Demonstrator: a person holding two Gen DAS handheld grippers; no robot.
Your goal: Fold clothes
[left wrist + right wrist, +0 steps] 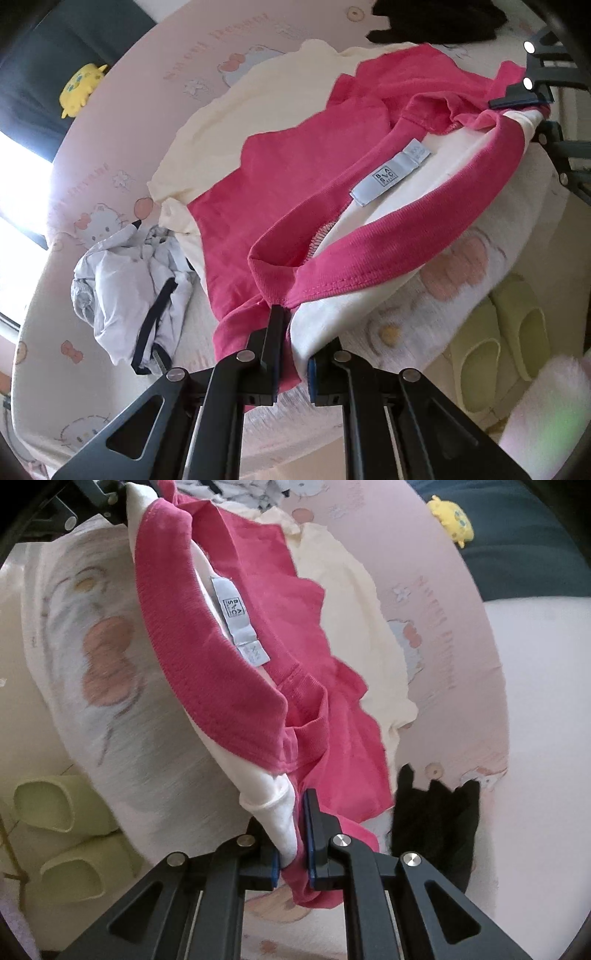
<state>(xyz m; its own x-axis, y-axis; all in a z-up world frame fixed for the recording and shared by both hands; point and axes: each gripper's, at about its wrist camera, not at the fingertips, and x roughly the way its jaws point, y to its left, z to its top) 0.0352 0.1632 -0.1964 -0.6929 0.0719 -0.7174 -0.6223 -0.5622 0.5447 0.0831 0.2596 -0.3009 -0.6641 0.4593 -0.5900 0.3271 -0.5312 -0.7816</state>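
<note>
Pink and cream cotton is stretching between the two grippers: a raglan shirt point(288, 177) with a pink collar band and pink sleeves, held up by its shoulders over a bed point(122, 122) covered in a pale pink cartoon-cat sheet. The left gripper point(291, 332) is pinching the shirt at one end of the neckline, its jaws drawn narrow with pink and cream fabric bunched between them. The right gripper point(295, 834) is doing the same at the other shoulder, jaws narrow, a roll of cream cloth and a fold of pink sleeve squeezed between its blue pads point(309, 834). In the left wrist view the right gripper is showing at the far end of the collar point(524, 98). A white neck label point(388, 173) is lying just inside the collar, facing up. The shirt's body is draping away from the jaws across the bed, the cream lower part spreading out beyond the pink.

Beside the shirt, a crumpled white garment with dark trim point(133, 291) is resting on the sheet, and a black garment point(436, 812) is lying near the right gripper's side. A yellow plush toy point(79, 86) is sitting at the far edge of the bed against a dark backdrop. Down on the floor, a pair of pale green slippers point(506, 332) is standing side by side.
</note>
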